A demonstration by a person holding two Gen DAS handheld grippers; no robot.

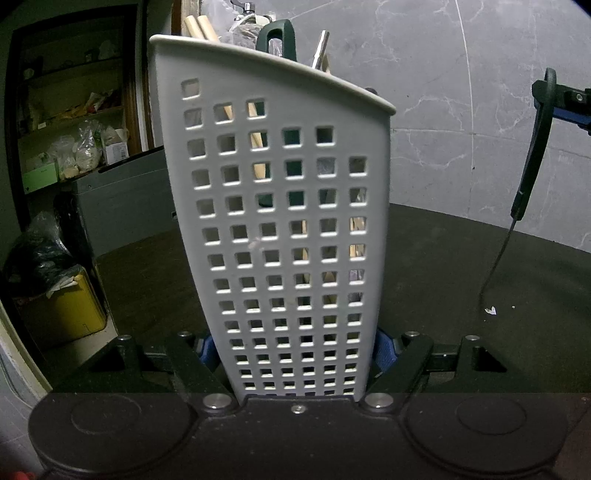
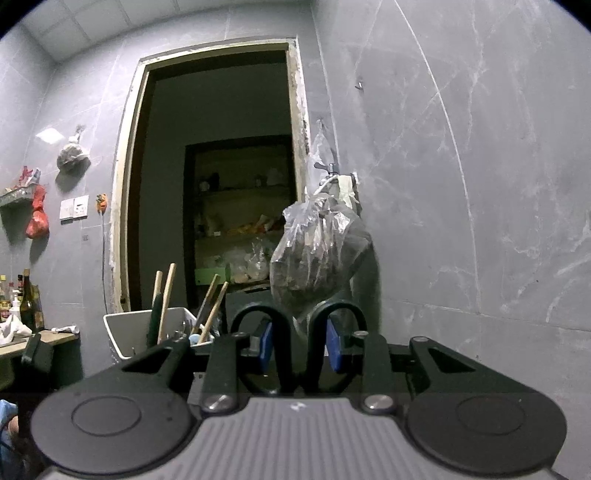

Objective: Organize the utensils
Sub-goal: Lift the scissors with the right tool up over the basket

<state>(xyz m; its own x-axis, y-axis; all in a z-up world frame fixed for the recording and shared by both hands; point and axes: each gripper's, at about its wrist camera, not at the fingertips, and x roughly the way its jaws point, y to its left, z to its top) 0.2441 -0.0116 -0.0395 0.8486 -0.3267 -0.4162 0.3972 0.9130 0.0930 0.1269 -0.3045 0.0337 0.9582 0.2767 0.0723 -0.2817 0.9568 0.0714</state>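
Right tongs (image 2: 299, 343) are clamped on the scissors (image 2: 300, 354), blue pads (image 2: 266, 345) pressing the outer sides of the two black handle loops. From the left wrist view the scissors (image 1: 537, 147) hang blade-down over the surface (image 1: 443, 258), tip near it, well to the right of the caddy (image 1: 280, 229).

Risks from here:
- Grip is on rounded loops only. The blades could swing or the loops could slide in the pads if the hand tilts fast.
- Caddy is already crowded: chopsticks (image 1: 201, 26), a dark green handle (image 1: 277, 37) and a metal handle (image 1: 320, 48) stick out of the top. The blade tip could snag one on the way in and jam, or lever it out.
- Tip could catch the caddy rim and push the caddy over, since it is tall and narrow.
- Scissors are some way right of the caddy, so a short transfer is needed; release before the blades are inside drops them on the surface.

Left tongs (image 1: 295, 354) are clamped on the caddy low down, pads on both side walls. It looks braced, upright, base on or close to the surface; contact underneath is hidden.

Pose: right hand points about level toward the wall and doorway (image 2: 214, 166), caddy (image 2: 147, 332) low left in its view. Left hand is angled slightly down, caddy filling its view.
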